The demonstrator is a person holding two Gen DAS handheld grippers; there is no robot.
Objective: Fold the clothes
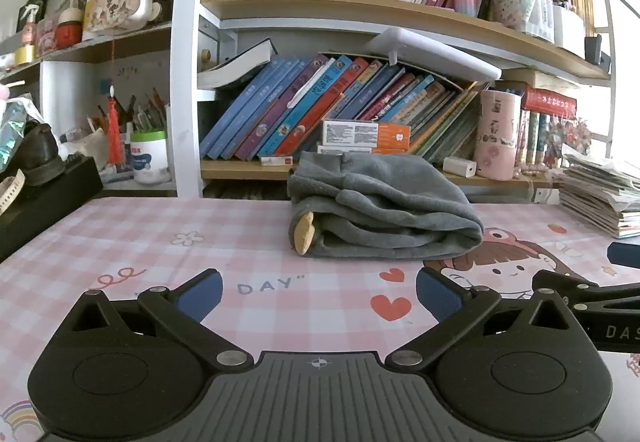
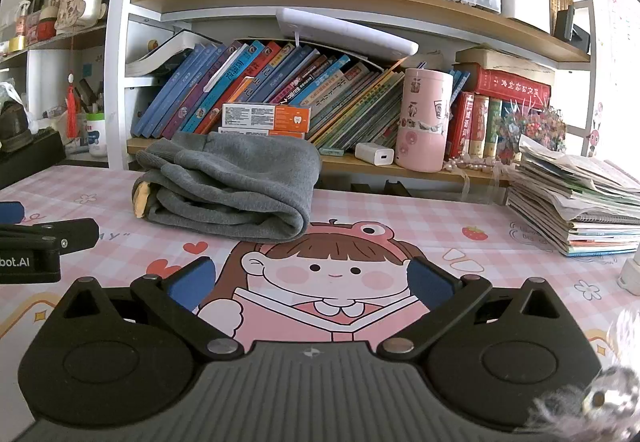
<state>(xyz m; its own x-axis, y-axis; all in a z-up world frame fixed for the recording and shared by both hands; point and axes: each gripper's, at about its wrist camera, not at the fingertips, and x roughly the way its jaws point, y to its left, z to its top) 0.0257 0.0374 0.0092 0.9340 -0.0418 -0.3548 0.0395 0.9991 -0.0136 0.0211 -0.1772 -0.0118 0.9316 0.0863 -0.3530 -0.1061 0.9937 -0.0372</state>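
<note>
Grey garment (image 1: 380, 209) lies folded in a thick bundle at the far side of the counter (image 1: 120, 242), just in front of the bookshelf (image 1: 320, 41), a tan patch showing at its left end. Left tool (image 1: 319, 298): fingers wide apart, empty, low over the pink checked mat, well short of the bundle. Right tool (image 2: 310, 282): likewise spread, holding nothing, near side. Paper stack (image 2: 576, 201) far right.

left gripper (image 1: 319, 296) | black linkages, silver screws | blue fingers (image 1: 200, 296) (right gripper (image 2: 311, 284) identical)
</note>
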